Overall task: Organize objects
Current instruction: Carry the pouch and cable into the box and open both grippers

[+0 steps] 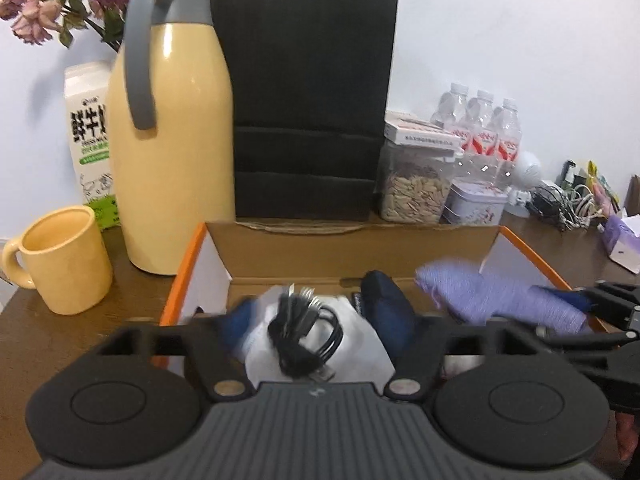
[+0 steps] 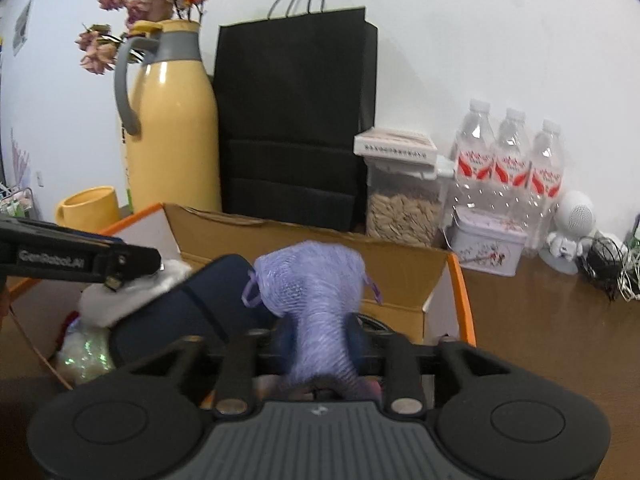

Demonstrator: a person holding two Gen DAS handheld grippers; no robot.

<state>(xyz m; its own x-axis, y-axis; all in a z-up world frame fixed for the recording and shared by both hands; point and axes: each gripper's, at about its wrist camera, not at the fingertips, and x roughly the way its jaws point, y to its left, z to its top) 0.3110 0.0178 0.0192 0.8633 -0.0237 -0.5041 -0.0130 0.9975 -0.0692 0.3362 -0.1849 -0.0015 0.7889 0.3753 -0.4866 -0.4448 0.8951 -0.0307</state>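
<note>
An open cardboard box (image 1: pixel 304 252) with orange-edged flaps stands on the brown table. My left gripper (image 1: pixel 316 320) is over it, blue fingertips closed on a white packet holding a coiled black cable (image 1: pixel 304 332). My right gripper (image 2: pixel 320 332) is shut on a purple mesh bag (image 2: pixel 316 292), held over the box's right side; the bag also shows in the left wrist view (image 1: pixel 492 296). A dark blue pouch (image 2: pixel 176 320) lies inside the box, with a white fluffy item (image 2: pixel 120 300) and a glittery bag (image 2: pixel 84 352) to the left.
Behind the box stand a yellow thermos jug (image 1: pixel 172 140), a yellow mug (image 1: pixel 64 260), a milk carton (image 1: pixel 88 136), a black paper bag (image 1: pixel 308 100), a seed jar (image 1: pixel 416 188), a tin (image 2: pixel 486 246) and three water bottles (image 2: pixel 512 164). Tangled cables (image 1: pixel 560 200) lie at the right.
</note>
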